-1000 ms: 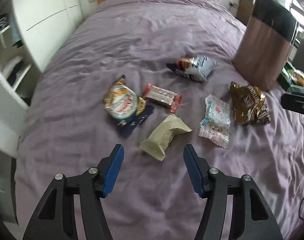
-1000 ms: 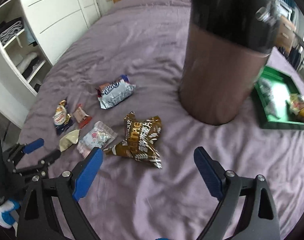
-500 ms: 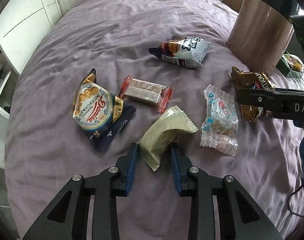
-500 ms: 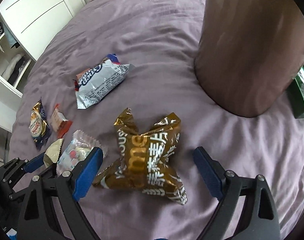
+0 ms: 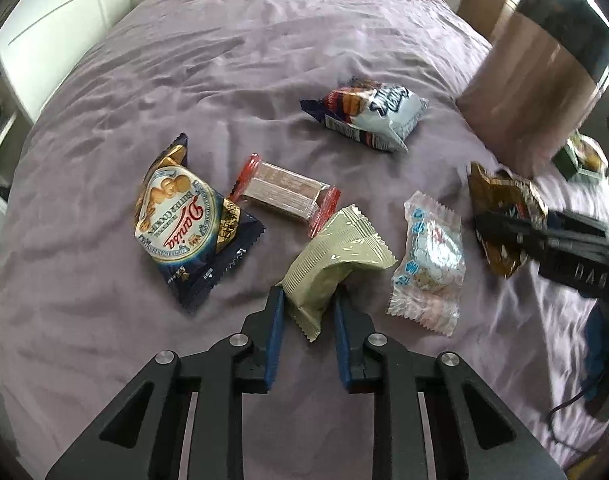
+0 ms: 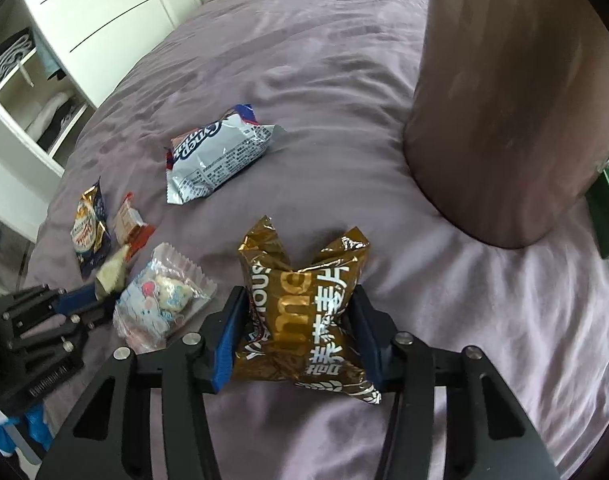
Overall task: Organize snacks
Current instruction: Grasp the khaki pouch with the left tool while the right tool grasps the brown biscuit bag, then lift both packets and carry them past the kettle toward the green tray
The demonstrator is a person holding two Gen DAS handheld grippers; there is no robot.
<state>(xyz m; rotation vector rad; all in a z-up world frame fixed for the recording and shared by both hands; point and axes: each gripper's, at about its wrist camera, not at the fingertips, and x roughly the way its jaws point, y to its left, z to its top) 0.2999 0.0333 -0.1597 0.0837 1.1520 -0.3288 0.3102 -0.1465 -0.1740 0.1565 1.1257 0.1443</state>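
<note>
Both grippers are biting down at once. The left gripper [image 5: 308, 300], wide open and hovering a second ago, is now pinching tight on the near end of the green packet [image 5: 336, 264], which is still lying on the bedspread [image 5: 264, 40] with the wafer bar [image 5: 284, 194] at its eleven o'clock and the clear candy bag [image 5: 428, 256] at its three o'clock. The right gripper [image 6: 300, 332] is closing on the gold bag [image 6: 304, 308]; its pads are already pressing both sides and the foil is puckering between them. The brown bin [image 6: 516, 100] is standing at the gold bag's one o'clock, with the green tray [image 6: 608, 216] just past it. Two snacks look gripped, so lifting them toward the tray or bin seems next.
</note>
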